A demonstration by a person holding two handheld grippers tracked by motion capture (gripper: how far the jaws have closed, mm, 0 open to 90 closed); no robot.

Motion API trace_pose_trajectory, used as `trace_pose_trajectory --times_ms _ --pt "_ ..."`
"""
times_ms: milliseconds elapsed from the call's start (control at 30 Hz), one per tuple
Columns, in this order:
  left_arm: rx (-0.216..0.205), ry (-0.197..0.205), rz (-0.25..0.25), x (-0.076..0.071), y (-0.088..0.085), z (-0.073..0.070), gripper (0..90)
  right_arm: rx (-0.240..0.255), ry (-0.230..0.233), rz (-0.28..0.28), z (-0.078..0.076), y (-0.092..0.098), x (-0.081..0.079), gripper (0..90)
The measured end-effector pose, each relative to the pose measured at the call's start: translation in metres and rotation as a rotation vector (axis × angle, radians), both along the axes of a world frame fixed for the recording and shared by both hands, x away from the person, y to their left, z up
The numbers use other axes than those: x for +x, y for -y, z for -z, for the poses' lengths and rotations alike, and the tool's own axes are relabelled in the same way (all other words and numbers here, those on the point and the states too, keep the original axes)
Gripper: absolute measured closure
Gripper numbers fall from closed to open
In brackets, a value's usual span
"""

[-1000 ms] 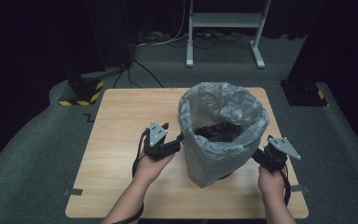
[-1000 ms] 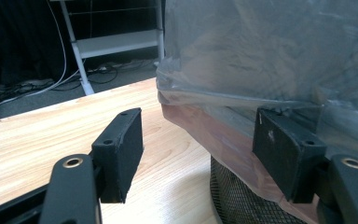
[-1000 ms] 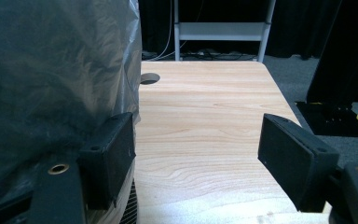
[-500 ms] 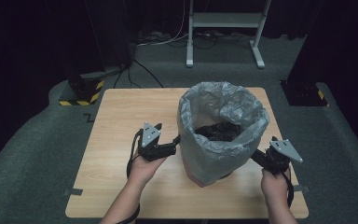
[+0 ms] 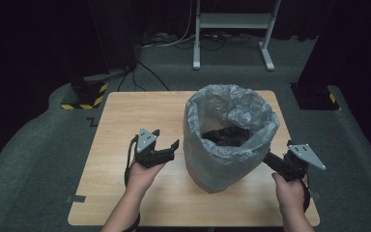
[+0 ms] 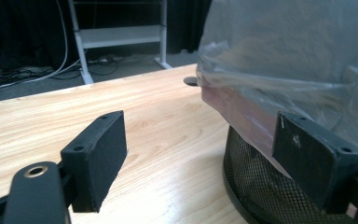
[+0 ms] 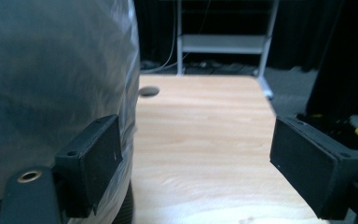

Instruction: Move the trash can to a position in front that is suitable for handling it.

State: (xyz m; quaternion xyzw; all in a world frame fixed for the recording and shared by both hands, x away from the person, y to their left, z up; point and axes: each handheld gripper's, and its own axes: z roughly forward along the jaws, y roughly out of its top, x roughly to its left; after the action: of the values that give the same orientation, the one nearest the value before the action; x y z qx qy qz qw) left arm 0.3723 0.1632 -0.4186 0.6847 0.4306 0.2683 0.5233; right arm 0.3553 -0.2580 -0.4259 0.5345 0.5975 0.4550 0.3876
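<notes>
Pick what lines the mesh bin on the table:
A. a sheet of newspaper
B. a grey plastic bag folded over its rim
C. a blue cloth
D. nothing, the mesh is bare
B: a grey plastic bag sits in the black mesh bin with its edge turned down over the rim, standing on the wooden table.

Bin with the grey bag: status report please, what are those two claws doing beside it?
Left gripper and right gripper: jaws just opened, nothing between them. Grey bag lines mesh bin, upright on table. Nothing in the way.

Upright grey-lined mesh bin point(image 5: 229, 140), mid-table
</notes>
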Motion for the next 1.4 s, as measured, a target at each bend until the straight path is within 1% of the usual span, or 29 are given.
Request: trace_pose_trajectory --times_ms 67,100,133,167,233,267,333,400,433,467,500,533,567,600,633,667,733,767,833,867,967,1000,1067,1100,1133,1167,1233,1300,1400 --pt "-0.007 0.004 -0.006 -0.001 -0.001 -0.001 15.4 0.004 0.013 0.0 -0.002 0.001 -0.002 15.4" --pt "-0.008 0.018 -0.012 -0.005 -0.001 -0.005 15.3 0.021 0.042 -0.013 -0.007 0.003 -0.006 15.3" --pt "-0.008 0.018 -0.012 -0.005 -0.001 -0.005 15.3 0.021 0.042 -0.013 -0.007 0.003 -0.006 15.3" --pt "-0.003 0.04 -0.013 -0.008 -0.001 -0.009 15.2 0.011 0.064 -0.022 -0.011 0.004 -0.009 15.5" --pt "-0.004 0.048 -0.01 -0.01 0.0 -0.011 15.2 0.007 0.079 -0.023 -0.013 0.004 -0.01 16.7" --pt "-0.002 0.073 -0.006 -0.014 0.0 -0.017 15.2 0.014 0.115 -0.022 -0.018 0.006 -0.014 17.5" --pt "-0.004 0.084 -0.005 -0.015 0.001 -0.02 15.1 0.015 0.126 -0.02 -0.02 0.007 -0.015 17.5" --pt "-0.01 0.108 -0.005 -0.018 0.002 -0.024 14.9 0.015 0.151 -0.013 -0.025 0.008 -0.018 17.5" --pt "-0.012 0.132 -0.008 -0.019 0.002 -0.027 14.9 0.016 0.18 -0.016 -0.03 0.009 -0.021 17.7" --pt "-0.012 0.132 -0.008 -0.019 0.002 -0.027 14.9 0.016 0.18 -0.016 -0.03 0.009 -0.021 17.7" --pt "-0.016 0.14 -0.01 -0.02 0.001 -0.029 14.9 0.018 0.198 -0.016 -0.033 0.009 -0.023 17.8" --pt "-0.021 0.147 -0.012 -0.02 0.001 -0.03 14.9 0.023 0.234 -0.014 -0.04 0.01 -0.027 17.7" --pt "-0.029 0.163 -0.015 -0.022 -0.001 -0.032 14.9 0.023 0.249 -0.018 -0.043 0.01 -0.029 17.7" --pt "-0.029 0.163 -0.015 -0.022 -0.001 -0.032 14.9 0.023 0.249 -0.018 -0.043 0.01 -0.029 17.7" --pt "-0.044 0.186 -0.022 -0.024 -0.003 -0.034 14.9 0.016 0.278 -0.021 -0.049 0.009 -0.032 17.7" --pt "-0.058 0.192 -0.024 -0.025 -0.004 -0.035 14.9 0.017 0.292 -0.023 -0.052 0.008 -0.034 17.3" --pt "-0.061 0.202 -0.031 -0.026 -0.005 -0.037 14.9 0.02 0.306 -0.036 -0.054 0.008 -0.036 15.7" --pt "-0.068 0.214 -0.041 -0.028 -0.005 -0.039 14.9 0.031 0.337 -0.073 -0.058 0.007 -0.04 14.4" --pt "-0.077 0.244 -0.057 -0.032 -0.006 -0.043 14.9 0.033 0.351 -0.079 -0.061 0.006 -0.042 14.2" --pt "-0.098 0.267 -0.059 -0.037 -0.007 -0.047 14.9 0.038 0.377 -0.091 -0.066 0.005 -0.044 14.2" --pt "-0.141 0.304 -0.06 -0.045 -0.008 -0.055 14.8 0.048 0.42 -0.097 -0.073 0.002 -0.048 14.2" --pt "-0.141 0.304 -0.06 -0.045 -0.008 -0.055 14.8 0.048 0.42 -0.097 -0.073 0.002 -0.048 14.2" --pt "-0.165 0.332 -0.057 -0.051 -0.008 -0.06 14.8 0.049 0.43 -0.102 -0.077 0.0 -0.05 14.2" --pt "-0.184 0.35 -0.041 -0.056 -0.005 -0.066 14.7 0.048 0.438 -0.108 -0.081 -0.002 -0.051 14.3" --pt "-0.184 0.35 -0.041 -0.056 -0.005 -0.066 14.6 0.052 0.439 -0.113 -0.082 -0.003 -0.052 14.4" --pt "-0.18 0.367 -0.033 -0.061 -0.001 -0.071 14.6 0.053 0.44 -0.114 -0.084 -0.004 -0.052 14.5" --pt "-0.18 0.374 -0.029 -0.063 0.001 -0.073 14.6 0.057 0.44 -0.116 -0.085 -0.006 -0.053 14.6" --pt "-0.178 0.396 -0.017 -0.069 0.007 -0.079 14.6 0.061 0.451 -0.12 -0.09 -0.009 -0.055 15.0" --pt "-0.181 0.412 -0.01 -0.073 0.01 -0.082 14.6 0.06 0.454 -0.123 -0.094 -0.012 -0.057 15.2"
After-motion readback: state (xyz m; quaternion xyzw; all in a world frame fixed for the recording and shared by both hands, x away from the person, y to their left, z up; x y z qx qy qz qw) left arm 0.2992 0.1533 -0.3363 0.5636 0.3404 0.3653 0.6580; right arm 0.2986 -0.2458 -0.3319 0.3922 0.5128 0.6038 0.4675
